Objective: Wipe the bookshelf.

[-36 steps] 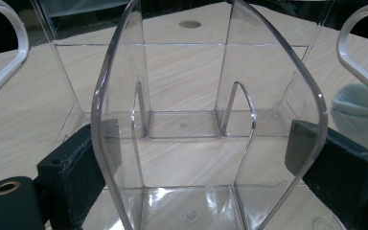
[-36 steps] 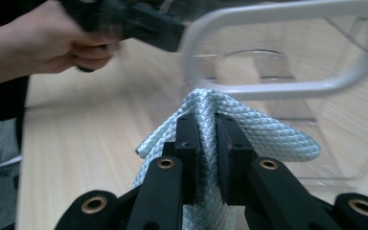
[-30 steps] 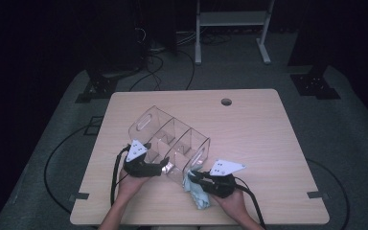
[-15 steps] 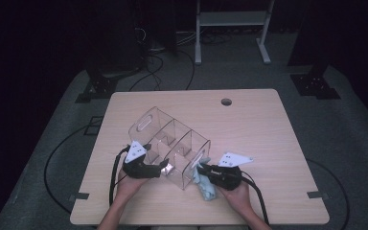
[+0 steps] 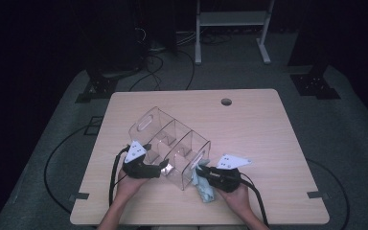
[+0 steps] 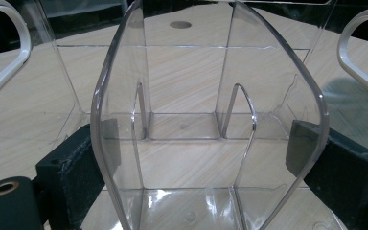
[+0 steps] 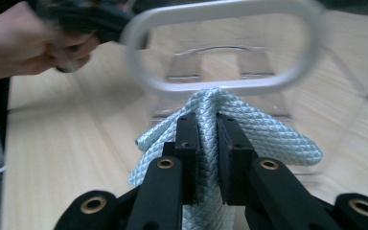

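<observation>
A clear plastic organizer (image 5: 170,143) with dividers and oval handle cut-outs lies tilted on the wooden table (image 5: 263,139). My left gripper (image 5: 165,166) grips its near side; in the left gripper view (image 6: 201,158) both black pads press on the organizer's (image 6: 182,96) outer walls. My right gripper (image 5: 202,173) is shut on a light blue woven cloth (image 5: 205,189). In the right gripper view the jaws (image 7: 207,129) pinch the cloth (image 7: 268,134) and hold it against the organizer's end wall, just under the handle cut-out (image 7: 220,48).
A round cable hole (image 5: 226,102) sits near the table's far edge. Black cables trail from both grippers over the near edge. The left hand (image 7: 24,48) shows beyond the organizer. A white stand (image 5: 230,28) and dark floor lie beyond the table.
The right gripper and the cloth have shifted slightly along the organizer's end wall. The left gripper and the organizer have stayed in place.
</observation>
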Tool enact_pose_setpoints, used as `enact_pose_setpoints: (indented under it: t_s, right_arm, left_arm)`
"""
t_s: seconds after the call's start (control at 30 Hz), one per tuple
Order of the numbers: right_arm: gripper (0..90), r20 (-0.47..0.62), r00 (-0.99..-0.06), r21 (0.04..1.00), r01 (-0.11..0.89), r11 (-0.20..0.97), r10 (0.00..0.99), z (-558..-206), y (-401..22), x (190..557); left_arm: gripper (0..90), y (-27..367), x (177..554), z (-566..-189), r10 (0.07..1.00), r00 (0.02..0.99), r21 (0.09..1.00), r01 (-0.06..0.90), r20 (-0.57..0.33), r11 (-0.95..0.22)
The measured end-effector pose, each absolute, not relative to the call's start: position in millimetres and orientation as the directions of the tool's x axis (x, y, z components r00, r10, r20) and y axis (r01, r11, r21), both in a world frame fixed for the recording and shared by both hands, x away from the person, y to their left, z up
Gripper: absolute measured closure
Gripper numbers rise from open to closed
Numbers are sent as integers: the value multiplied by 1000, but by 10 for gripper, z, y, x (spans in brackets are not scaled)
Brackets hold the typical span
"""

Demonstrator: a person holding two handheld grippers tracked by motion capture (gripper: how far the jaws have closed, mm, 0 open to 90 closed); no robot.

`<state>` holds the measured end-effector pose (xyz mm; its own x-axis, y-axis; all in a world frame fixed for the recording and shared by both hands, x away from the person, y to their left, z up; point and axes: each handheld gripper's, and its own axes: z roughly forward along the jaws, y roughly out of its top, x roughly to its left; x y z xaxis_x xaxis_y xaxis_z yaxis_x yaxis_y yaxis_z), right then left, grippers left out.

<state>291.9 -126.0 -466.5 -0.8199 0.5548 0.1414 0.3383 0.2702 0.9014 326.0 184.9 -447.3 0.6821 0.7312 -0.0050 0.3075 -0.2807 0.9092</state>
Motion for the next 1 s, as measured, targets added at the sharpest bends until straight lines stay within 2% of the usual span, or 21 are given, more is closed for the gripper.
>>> enact_pose_setpoints:
  t_s: [0.17, 0.33, 0.43, 0.63, 0.87, 1.0]
  right_arm:
    - [797, 128, -856, 908, 304, 287, 501, -4612, -1113, 2758]
    - [800, 100, -884, 930, 246, 274, 456, -4405, -1033, 2647]
    - [801, 76, -885, 941, 216, 260, 459, -4284, -1074, 2661]
    - [804, 86, -863, 948, 225, 227, 499, -4226, -1177, 2704]
    - [805, 47, -885, 948, 185, 259, 463, -4187, -1089, 2625]
    - [805, 66, -851, 950, 213, 228, 521, -4183, -1244, 2779]
  left_arm:
    - [75, 1849, 3261, -4475, 734, 679, 910, 307, -4, -278]
    - [76, 1856, 3258, -4480, 733, 681, 909, 309, -8, -278]
    - [77, 1848, 3259, -4482, 733, 680, 911, 306, -6, -277]
    - [72, 1821, 3260, -4478, 736, 677, 911, 301, 2, -280]
    - [77, 1823, 3254, -4482, 732, 682, 911, 306, -8, -276]
    - [78, 1825, 3257, -4482, 729, 685, 911, 302, -4, -279]
